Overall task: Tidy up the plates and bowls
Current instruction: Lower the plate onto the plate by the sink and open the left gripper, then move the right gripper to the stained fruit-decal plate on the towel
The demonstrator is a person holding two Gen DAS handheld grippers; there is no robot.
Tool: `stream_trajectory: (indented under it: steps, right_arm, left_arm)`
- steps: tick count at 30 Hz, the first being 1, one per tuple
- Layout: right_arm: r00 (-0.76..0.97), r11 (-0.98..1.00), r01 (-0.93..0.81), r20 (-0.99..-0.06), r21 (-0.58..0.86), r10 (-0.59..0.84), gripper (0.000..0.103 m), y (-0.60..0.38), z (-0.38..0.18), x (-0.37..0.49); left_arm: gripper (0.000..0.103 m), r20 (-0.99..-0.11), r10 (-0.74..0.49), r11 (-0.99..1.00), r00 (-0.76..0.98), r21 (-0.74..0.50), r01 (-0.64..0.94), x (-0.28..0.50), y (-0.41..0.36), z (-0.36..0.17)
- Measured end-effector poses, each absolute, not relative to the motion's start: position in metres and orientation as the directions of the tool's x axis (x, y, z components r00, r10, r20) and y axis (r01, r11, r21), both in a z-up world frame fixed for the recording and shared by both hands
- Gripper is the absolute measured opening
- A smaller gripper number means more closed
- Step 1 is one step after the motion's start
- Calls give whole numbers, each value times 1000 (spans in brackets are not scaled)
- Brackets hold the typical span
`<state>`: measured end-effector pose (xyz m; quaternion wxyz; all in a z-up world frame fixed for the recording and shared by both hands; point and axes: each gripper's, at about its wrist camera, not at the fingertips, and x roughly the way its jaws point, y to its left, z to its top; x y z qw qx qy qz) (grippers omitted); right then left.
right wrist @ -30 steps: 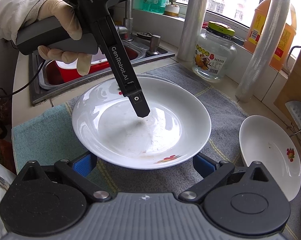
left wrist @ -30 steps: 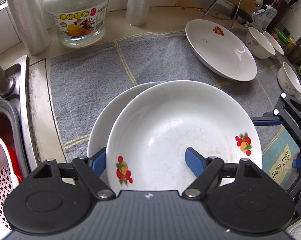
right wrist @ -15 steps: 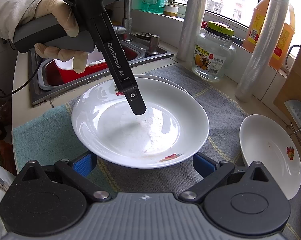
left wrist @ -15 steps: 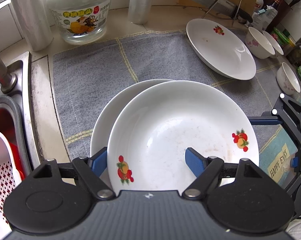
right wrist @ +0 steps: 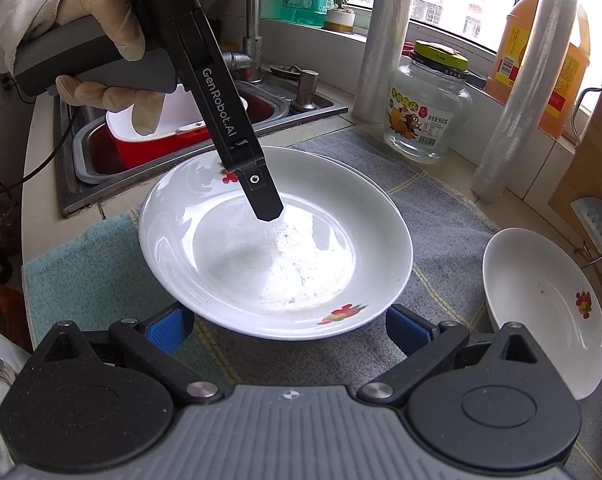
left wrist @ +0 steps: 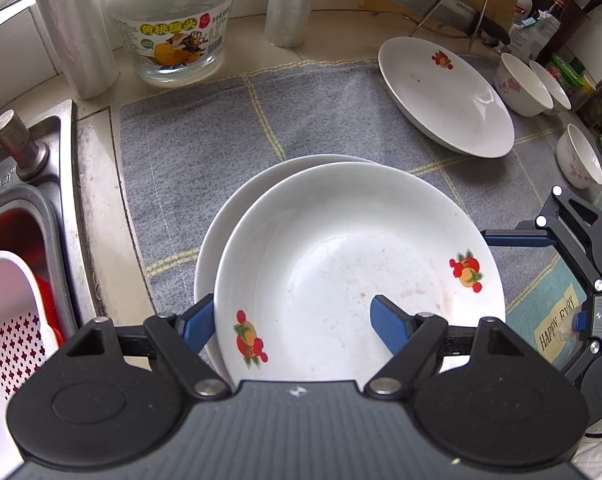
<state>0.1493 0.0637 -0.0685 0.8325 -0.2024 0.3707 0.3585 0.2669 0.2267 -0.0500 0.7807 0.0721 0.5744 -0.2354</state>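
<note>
A white plate with fruit prints [left wrist: 341,256] lies on a second white plate [left wrist: 237,216] on the grey cloth. My left gripper [left wrist: 289,322] is open, its jaws wide: one finger over the top plate's inside, the other outside its near rim. It also shows in the right wrist view [right wrist: 267,204], one finger above the top plate [right wrist: 277,256]. My right gripper [right wrist: 289,326] is open and empty, its jaws either side of that plate's near rim. A third plate [left wrist: 445,96] lies at the back right. Three small bowls [left wrist: 521,84] stand at the right.
A sink [left wrist: 25,208] with a white strainer basket [left wrist: 9,332] is on the left. A glass jar [left wrist: 171,20], film rolls [left wrist: 289,0], a knife on a wire rack [left wrist: 453,12] and bottles line the back. An orange jug [right wrist: 541,52] stands by the window.
The top plate has shifted slightly toward the lower plate. The left gripper has lifted a little in the right wrist view, jaws still wide apart. The right gripper has not moved.
</note>
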Motion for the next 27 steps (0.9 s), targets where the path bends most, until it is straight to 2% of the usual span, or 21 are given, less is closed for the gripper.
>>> stream_trajectory:
  steps: [27]
  right_arm:
    - [451, 651, -756, -776, -70, 441, 103, 70, -76, 157]
  left_arm:
    - [82, -942, -232, 911, 241, -123, 394, 260, 235, -44]
